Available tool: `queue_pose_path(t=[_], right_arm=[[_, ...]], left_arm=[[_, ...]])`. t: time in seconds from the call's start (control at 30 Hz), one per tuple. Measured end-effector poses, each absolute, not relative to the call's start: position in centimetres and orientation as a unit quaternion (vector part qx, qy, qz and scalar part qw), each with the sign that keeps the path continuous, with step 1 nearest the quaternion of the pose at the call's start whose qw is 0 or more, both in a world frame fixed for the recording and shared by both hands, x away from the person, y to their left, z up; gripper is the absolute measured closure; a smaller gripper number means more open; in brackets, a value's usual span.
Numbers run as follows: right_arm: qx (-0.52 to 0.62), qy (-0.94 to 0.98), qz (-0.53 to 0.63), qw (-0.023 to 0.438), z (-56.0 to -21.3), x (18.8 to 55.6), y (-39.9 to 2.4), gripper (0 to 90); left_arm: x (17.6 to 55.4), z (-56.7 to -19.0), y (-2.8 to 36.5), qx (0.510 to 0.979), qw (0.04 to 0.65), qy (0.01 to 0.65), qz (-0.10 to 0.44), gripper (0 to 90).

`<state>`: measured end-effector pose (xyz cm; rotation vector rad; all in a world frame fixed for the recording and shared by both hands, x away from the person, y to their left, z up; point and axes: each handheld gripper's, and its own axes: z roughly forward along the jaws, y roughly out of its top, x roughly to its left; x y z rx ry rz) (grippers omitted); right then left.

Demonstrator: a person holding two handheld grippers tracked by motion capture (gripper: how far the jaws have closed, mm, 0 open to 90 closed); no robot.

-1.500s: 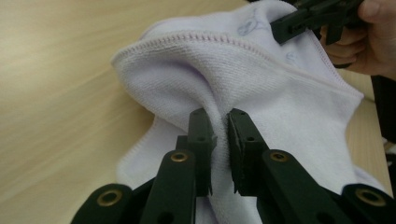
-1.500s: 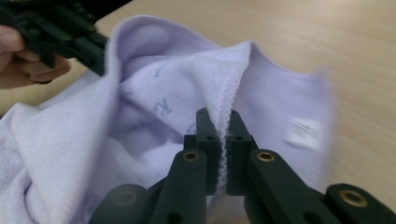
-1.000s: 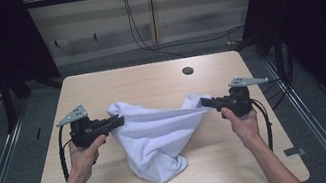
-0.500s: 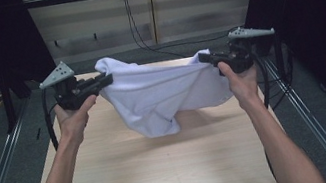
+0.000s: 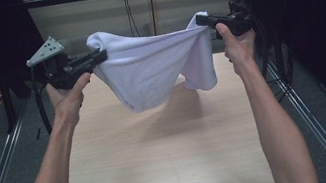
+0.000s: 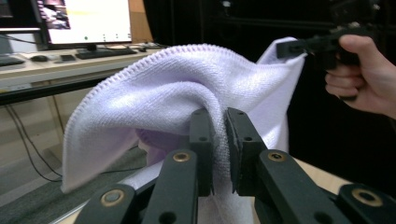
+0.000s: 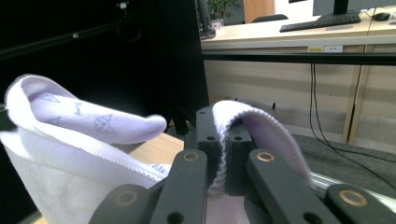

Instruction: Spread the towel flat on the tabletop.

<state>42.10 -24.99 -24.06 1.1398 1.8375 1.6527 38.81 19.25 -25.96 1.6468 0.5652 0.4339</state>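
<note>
A white, soft terry cloth [image 5: 156, 67] hangs in the air above the pale wooden tabletop [image 5: 163, 162], stretched between two hand-held black tongs. The left tongs [image 5: 103, 56], gripped in the person's left hand [image 5: 66, 96], are pressed together on one upper corner of the cloth; in the left gripper view the fabric [image 6: 177, 93] bunches between the two black jaws of these tongs [image 6: 219, 135] and spills over them. The right tongs [image 5: 200, 20], gripped in the right hand [image 5: 236, 45], pinch the opposite corner; in the right gripper view a folded, stitched hem [image 7: 252, 126] lies clamped at these tongs [image 7: 223, 140]. Between the two grips the upper edge sags slightly, and the body of the cloth droops in two loose lobes, clear of the tabletop, casting a soft shadow on the wood below. A faint printed pattern of small cat faces [image 7: 102, 123] shows on the cloth's inner face in the right gripper view
</note>
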Motion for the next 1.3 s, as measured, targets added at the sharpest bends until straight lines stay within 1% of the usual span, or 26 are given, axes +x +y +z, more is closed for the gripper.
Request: queue_pose_path(t=[0.03,0.07,0.1,0.13,0.17,0.2,0.27,0.3,0.37,0.4,0.43,0.5,0.53,0.57,0.6,0.7,0.8,0.87,0.9,0.93,0.97,1.03,1.13,1.17,1.27,1.3], right_arm=[[0.405,0.668,0.588,0.211,-24.3,41.7,-25.0,87.8],[0.395,0.690,0.571,0.205,-26.4,40.1,-25.2,87.9],[0.393,0.696,0.567,0.200,-27.4,39.5,-25.4,87.9],[0.394,0.703,0.561,0.189,-28.9,38.7,-25.6,87.9],[0.394,0.703,0.561,0.189,-28.9,38.7,-25.6,87.9],[0.396,0.719,0.546,0.167,-32.5,36.7,-26.0,87.9],[0.404,0.718,0.548,0.142,-35.0,35.1,-26.3,87.9],[0.404,0.718,0.548,0.142,-35.0,35.1,-26.3,87.9],[0.408,0.733,0.529,0.130,-37.8,33.2,-26.2,88.0],[0.411,0.739,0.520,0.120,-39.2,32.2,-26.2,87.9],[0.413,0.750,0.505,0.109,-41.0,30.9,-26.2,88.0],[0.423,0.757,0.488,0.096,-42.9,29.8,-26.4,87.9],[0.423,0.757,0.488,0.096,-42.9,29.8,-26.4,87.9],[0.434,0.766,0.467,0.083,-45.1,28.7,-26.9,87.7],[0.440,0.767,0.461,0.078,-45.8,28.4,-27.1,87.5],[0.456,0.771,0.439,0.072,-47.7,27.9,-28.2,84.2],[0.460,0.784,0.407,0.092,-48.7,28.3,-28.6,84.1],[0.468,0.780,0.403,0.096,-49.0,28.5,-28.9,82.0],[0.484,0.775,0.395,0.097,-49.1,28.7,-29.5,70.1],[0.484,0.775,0.395,0.097,-49.1,28.7,-29.5,70.1],[0.496,0.761,0.407,0.093,-48.5,28.2,-30.0,60.0],[0.492,0.758,0.416,0.103,-47.7,27.4,-30.2,55.4],[0.494,0.753,0.418,0.118,-46.8,26.3,-30.4,52.3],[0.497,0.745,0.423,0.133,-46.1,25.0,-30.6,50.4],[0.497,0.740,0.433,0.136,-45.7,23.6,-31.1,48.8],[0.495,0.740,0.435,0.135,-45.7,23.3,-31.1,48.8]], left_arm=[[37.9,-27.0,19.3,0.716,0.629,0.244,0.176,82.1],[36.9,-28.6,19.5,0.720,0.633,0.240,0.152,82.0],[36.2,-29.9,19.4,0.727,0.628,0.241,0.138,82.0],[36.2,-29.9,19.4,0.727,0.628,0.241,0.138,82.0],[35.2,-31.7,19.3,0.738,0.620,0.239,0.117,82.0],[33.6,-34.7,19.2,0.750,0.606,0.246,0.093,82.0],[32.3,-37.2,19.1,0.759,0.598,0.250,0.063,81.9],[32.3,-37.2,19.1,0.759,0.598,0.250,0.063,81.9],[30.8,-40.5,19.0,0.769,0.583,0.259,0.029,81.9],[30.4,-41.4,18.9,0.772,0.577,0.264,0.023,81.9],[29.6,-43.3,18.8,0.779,0.566,0.270,-0.003,81.7],[29.0,-44.8,18.3,0.796,0.542,0.267,-0.027,81.2],[29.0,-44.8,18.3,0.796,0.542,0.267,-0.027,80.5],[28.3,-45.6,18.0,0.809,0.529,0.251,-0.045,79.5],[28.0,-45.9,17.9,0.814,0.524,0.248,-0.050,78.6],[27.6,-45.8,18.1,0.812,0.528,0.241,-0.057,71.5],[27.9,-45.5,19.1,0.797,0.545,0.252,-0.061,64.2],[28.0,-45.5,19.5,0.793,0.549,0.260,-0.058,59.5],[28.2,-45.7,20.4,0.784,0.553,0.276,-0.054,57.4],[28.2,-45.7,20.4,0.784,0.553,0.276,-0.054,55.7],[28.7,-46.2,21.1,0.781,0.549,0.293,-0.051,54.5],[29.1,-46.8,21.2,0.789,0.531,0.304,-0.051,52.3],[29.5,-47.7,20.7,0.803,0.508,0.308,-0.055,46.6],[29.6,-48.2,20.0,0.812,0.495,0.305,-0.053,44.9],[29.6,-48.4,19.0,0.818,0.491,0.293,-0.059,45.0],[29.6,-48.4,18.6,0.822,0.488,0.288,-0.054,49.0]])
